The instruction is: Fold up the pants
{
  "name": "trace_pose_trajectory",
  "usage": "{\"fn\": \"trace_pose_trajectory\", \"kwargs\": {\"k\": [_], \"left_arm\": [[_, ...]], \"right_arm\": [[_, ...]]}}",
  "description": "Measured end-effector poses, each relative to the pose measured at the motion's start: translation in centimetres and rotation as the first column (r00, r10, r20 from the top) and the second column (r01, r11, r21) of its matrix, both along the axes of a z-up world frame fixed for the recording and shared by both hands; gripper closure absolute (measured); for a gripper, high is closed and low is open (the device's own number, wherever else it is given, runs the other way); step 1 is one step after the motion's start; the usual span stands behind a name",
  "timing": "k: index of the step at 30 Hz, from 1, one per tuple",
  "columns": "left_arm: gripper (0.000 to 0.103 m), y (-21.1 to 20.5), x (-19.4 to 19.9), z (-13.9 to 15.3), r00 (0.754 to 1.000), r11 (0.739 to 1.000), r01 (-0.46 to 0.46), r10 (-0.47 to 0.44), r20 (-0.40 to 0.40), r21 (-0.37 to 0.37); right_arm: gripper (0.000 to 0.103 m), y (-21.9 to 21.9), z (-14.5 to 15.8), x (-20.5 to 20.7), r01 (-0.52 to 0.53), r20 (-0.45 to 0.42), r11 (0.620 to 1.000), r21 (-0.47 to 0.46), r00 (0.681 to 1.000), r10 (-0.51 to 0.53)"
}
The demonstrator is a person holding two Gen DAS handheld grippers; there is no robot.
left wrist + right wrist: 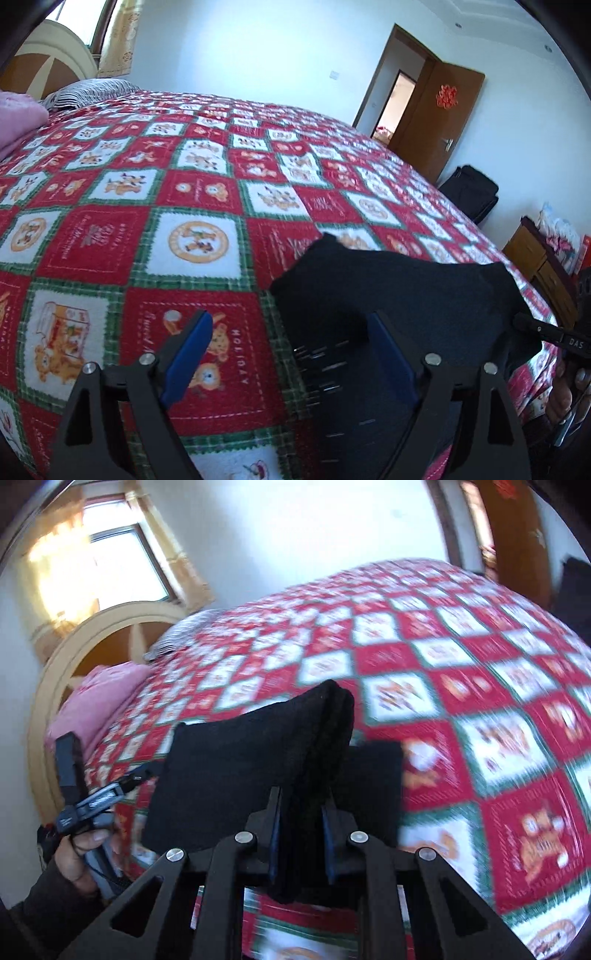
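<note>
Pants (pixel 399 295), black, lying on checked red bedspread (pixel 147 229), partly between wide-spread left gripper (pixel 291 350) pads, unpinched; seen only from right wrist, fold of same cloth clamped tight in narrow right gripper (pixel 301 812), left hand (pixel 79 853) beside.

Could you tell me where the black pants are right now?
The black pants lie at the near edge of the red checked bedspread, a fold pinched in the right hand-held gripper.

"HOLIDAY" on red square of bedspread (pixel 236 354); "DAS" on black bar (pixel 574 343).
</note>
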State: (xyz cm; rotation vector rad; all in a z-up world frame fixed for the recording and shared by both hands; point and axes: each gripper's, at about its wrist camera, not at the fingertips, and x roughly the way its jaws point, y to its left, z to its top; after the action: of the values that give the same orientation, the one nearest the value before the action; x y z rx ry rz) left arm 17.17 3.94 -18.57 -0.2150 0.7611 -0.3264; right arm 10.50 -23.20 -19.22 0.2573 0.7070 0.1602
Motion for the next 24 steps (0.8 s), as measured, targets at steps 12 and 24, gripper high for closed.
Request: {"fn": "trace_pose_trajectory", "kwargs": {"k": [12, 24], "left_arm": [[0.008, -1.0, -0.4, -1.2, 1.0, 0.989, -0.003, 0.0, 0.02, 0.146], [0.007, 0.2, -3.1, -0.8, 0.999, 0.987, 0.001, -0.006, 0.032, 0.159]], "right_arm": [[0.083, -2.5, -3.3, 0.2, -0.005, -0.042, 0.996, 0.093, 0.999, 0.009], [0.057, -1.5, 0.1, -1.9, 0.136, 0.088, 0.988, -0.074, 0.988, -0.13]]}}
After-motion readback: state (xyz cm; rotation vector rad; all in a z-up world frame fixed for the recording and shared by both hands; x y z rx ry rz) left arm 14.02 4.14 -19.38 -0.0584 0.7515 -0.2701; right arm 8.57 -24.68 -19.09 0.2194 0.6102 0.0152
